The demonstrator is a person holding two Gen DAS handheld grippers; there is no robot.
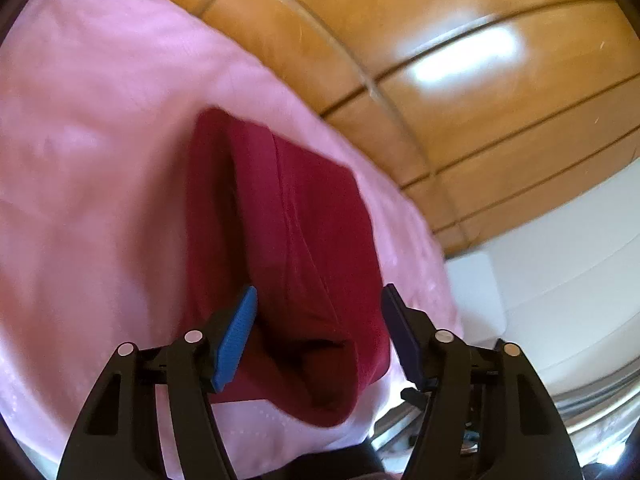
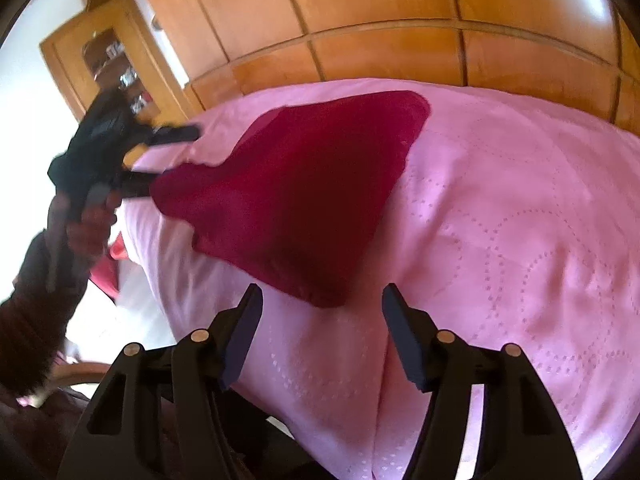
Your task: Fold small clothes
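While the left gripper points down over the bed, its jaws stand apart, with the dark red garment lying between and beyond them. In the left wrist view the blue-padded finger is on one side and the dark finger on the other; the cloth sits in the gap, but neither pad presses on it. The garment is folded into a long shape that runs straight ahead of the fingertips, with a seam along its length. It rests on a pink bedspread. Ahead and to the right of the gripper is a glossy wooden wardrobe.

In the right wrist view the right gripper also has its jaws apart, with nothing between them. The near corner of the dark red garment lies just ahead of the fingertips, on the pink bedspread with its stitched dotted pattern. Far ahead and to the left, a hand in a dark sleeve holds the left gripper at the garment's far-left edge; it is blurred, its fingers look spread. Beyond the bed stands the wooden wardrobe.
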